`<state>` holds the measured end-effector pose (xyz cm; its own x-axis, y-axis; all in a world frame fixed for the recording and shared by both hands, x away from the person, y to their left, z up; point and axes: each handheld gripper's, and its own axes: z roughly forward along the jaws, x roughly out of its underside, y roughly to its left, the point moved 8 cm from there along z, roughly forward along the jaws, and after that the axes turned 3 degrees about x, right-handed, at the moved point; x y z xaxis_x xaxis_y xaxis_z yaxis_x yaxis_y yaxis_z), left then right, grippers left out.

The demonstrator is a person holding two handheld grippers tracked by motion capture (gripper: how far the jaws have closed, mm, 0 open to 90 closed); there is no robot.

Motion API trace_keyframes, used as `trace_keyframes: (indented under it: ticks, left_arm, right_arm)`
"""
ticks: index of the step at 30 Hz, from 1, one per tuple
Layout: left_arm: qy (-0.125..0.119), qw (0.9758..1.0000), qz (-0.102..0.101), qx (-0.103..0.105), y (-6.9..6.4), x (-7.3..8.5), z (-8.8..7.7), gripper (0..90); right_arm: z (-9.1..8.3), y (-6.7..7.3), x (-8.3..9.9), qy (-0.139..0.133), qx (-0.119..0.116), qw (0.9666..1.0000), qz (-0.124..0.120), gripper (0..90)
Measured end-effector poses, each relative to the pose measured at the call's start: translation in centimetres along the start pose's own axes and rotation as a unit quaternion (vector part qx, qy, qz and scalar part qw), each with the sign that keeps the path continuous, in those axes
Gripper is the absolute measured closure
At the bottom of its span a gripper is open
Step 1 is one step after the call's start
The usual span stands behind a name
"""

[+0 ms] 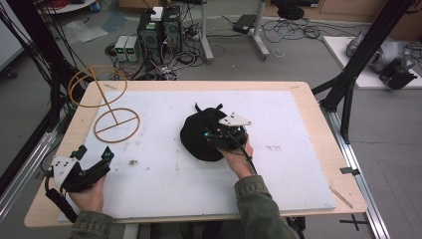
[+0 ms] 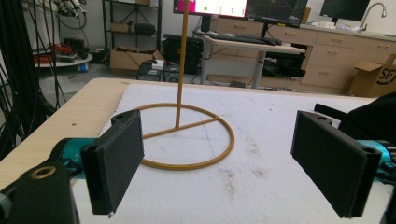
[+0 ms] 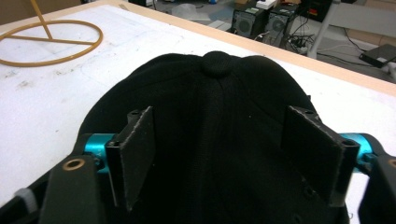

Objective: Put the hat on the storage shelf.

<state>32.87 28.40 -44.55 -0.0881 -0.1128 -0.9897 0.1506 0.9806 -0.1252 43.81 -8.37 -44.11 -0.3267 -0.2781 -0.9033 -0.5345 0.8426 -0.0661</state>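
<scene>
Two grippers in play, one at work. The right gripper sits over the black cap at the middle of the white mat; its jaws straddle the crown, parted, cloth between them, pads not yet pressing that we can see. The left gripper rests at the near left, jaws wide apart with nothing between them, facing the yellow wire stand at the far left.

We judge the step to be grasping the cap. To do it well, we should centre the jaws on the seam below the top button, push down so the pads gather a real fold of cloth, then close fully before lifting. A shallow pinch of soft fabric likely slips.
</scene>
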Motion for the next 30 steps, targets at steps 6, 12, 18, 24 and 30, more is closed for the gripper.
trace_keyframes:
  ticks: [6, 12, 18, 24, 30]
  left_arm:
    - [0.000, 1.0000, -0.001, 0.001, 0.0, 0.0, 0.0, 17.3]
    - [-0.001, 1.0000, -0.001, 0.002, -0.1, 0.0, 0.0, 17.5]
    - [-0.003, 1.0000, -0.004, 0.007, -0.3, 0.0, 0.1, 18.0]
    - [-0.003, 1.0000, -0.004, 0.008, -0.3, 0.1, 0.2, 18.0]
    - [-0.001, 1.0000, -0.001, 0.007, -0.4, 0.1, 0.1, 18.0]
  right_arm:
    - [0.2, 0.1, 0.2, 0.007, -0.011, 0.9999, 0.006, 41.7]
    - [0.4, 0.5, 0.5, 0.015, -0.014, 0.9998, 0.007, 58.7]
    - [0.1, 0.9, 0.6, 0.021, 0.012, 0.9994, -0.026, 85.3]
    - [-0.2, 1.2, 0.3, 0.010, 0.011, 0.9990, -0.042, 86.1]
    - [-0.4, 1.1, 0.3, 0.007, 0.015, 0.9992, -0.036, 86.1]
